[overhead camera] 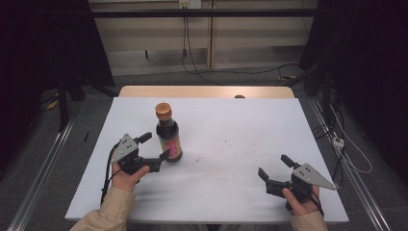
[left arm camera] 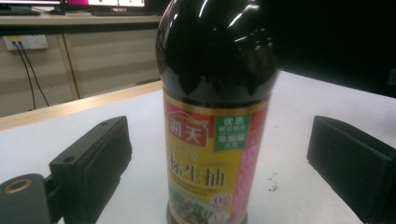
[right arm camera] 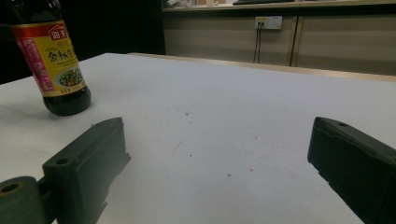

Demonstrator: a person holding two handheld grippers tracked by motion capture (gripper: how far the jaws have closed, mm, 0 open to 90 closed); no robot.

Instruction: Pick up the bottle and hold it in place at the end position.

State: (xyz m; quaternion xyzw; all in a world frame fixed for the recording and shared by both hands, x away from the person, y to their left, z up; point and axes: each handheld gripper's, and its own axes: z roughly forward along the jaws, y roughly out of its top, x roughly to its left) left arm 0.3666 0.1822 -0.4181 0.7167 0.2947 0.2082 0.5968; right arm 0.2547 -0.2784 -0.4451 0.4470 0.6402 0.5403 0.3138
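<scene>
Dark soy sauce bottle stands upright on the white table, left of centre, orange cap on. Left gripper sits at the bottle's lower body with its jaws apart, one on each side of the label, neither touching the glass; it looks lined up to grasp low, where the body is widest and steadiest. Right gripper rests near the table's near right edge, jaws apart and empty, well apart from the bottle, probably waiting for the cap.
</scene>
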